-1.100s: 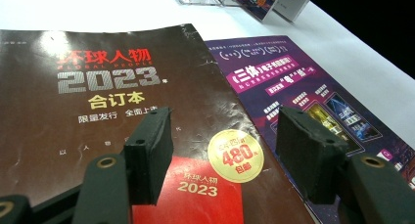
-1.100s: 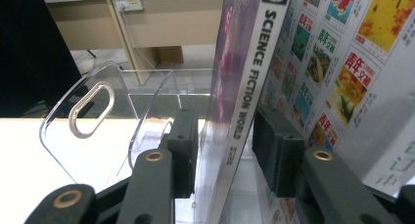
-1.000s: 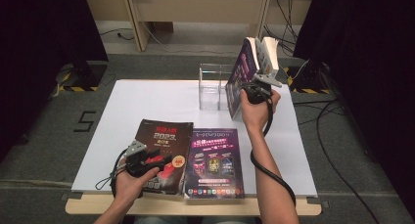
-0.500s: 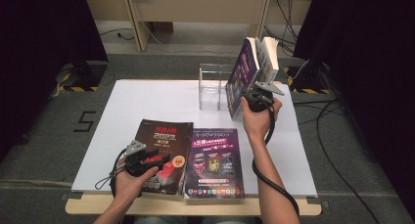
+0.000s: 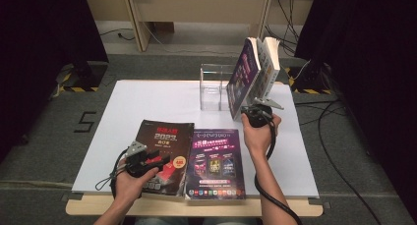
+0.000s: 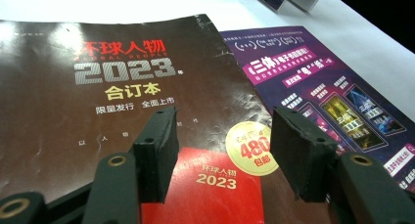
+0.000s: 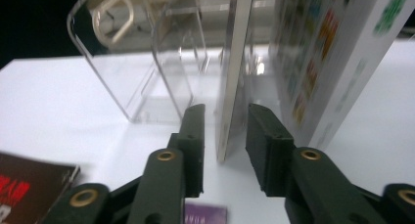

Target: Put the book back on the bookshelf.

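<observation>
A: The right gripper (image 5: 249, 113) sits at the lower near corner of the purple book (image 5: 244, 80), which stands tilted in the clear acrylic stand (image 5: 212, 86) at the far side of the white table (image 5: 147, 99). Its jaws have just been closing, with the book's edge between them; in the right gripper view the pads (image 7: 266, 136) flank that edge (image 7: 230, 111) with a sliver of gap on each side, so I judge them apart, not yet pinching.

B: How would it handle?

A: It looks thin, with a glossy, probably slippery cover. Gripped at one corner it would likely sag or swing. A hold nearer the spine, lower down, seems firmer. The white book (image 5: 269, 63) leans just behind it and could tip.

B: And the other hand?

A: The left gripper (image 5: 153, 161) hovers over the dark 2023 magazine (image 6: 98, 101), jaws apart and nothing between them. It lies flat at the near edge, beside the purple booklet (image 5: 215, 161). It looks soft and creased, so it would flop; slide a jaw under an edge.
</observation>
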`<state>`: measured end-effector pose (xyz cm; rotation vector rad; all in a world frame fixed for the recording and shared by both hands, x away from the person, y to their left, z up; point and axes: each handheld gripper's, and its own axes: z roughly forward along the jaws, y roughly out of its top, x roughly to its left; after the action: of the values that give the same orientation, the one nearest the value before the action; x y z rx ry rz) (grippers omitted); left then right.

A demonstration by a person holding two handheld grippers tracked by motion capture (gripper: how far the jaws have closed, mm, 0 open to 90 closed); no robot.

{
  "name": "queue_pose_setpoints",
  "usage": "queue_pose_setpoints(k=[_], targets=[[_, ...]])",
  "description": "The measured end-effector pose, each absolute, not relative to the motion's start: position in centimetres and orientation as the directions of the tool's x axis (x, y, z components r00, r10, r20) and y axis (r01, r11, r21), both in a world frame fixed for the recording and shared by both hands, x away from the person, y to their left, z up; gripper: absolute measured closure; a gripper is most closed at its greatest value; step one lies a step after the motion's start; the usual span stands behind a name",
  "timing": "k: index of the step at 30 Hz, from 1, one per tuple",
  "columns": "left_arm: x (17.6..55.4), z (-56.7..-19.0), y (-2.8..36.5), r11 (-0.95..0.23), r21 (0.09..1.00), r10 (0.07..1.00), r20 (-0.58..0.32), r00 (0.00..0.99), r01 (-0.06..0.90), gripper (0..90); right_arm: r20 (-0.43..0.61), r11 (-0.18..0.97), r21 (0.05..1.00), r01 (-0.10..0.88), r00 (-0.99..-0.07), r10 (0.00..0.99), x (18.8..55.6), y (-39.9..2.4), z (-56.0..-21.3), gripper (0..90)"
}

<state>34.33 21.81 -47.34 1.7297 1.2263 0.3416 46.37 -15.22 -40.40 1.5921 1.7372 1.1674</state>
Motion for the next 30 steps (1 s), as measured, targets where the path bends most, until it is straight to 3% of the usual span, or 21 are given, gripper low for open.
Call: queue_pose_setpoints(k=[15,30], targets=[[34.4,-47.8,21.4,-0.063,0.806,0.836,-0.28,0.472,0.588,47.0,0.202,-0.009,0.741,0.672,-0.21,0.957,45.6,-15.1,-44.7,88.2],[34.3,-48.2,20.7,-0.09,0.795,0.824,-0.278,0.493,0.599,48.0,0.253,0.0,0.628,0.778,-0.204,0.946,45.7,-15.1,-47.1,78.9]])
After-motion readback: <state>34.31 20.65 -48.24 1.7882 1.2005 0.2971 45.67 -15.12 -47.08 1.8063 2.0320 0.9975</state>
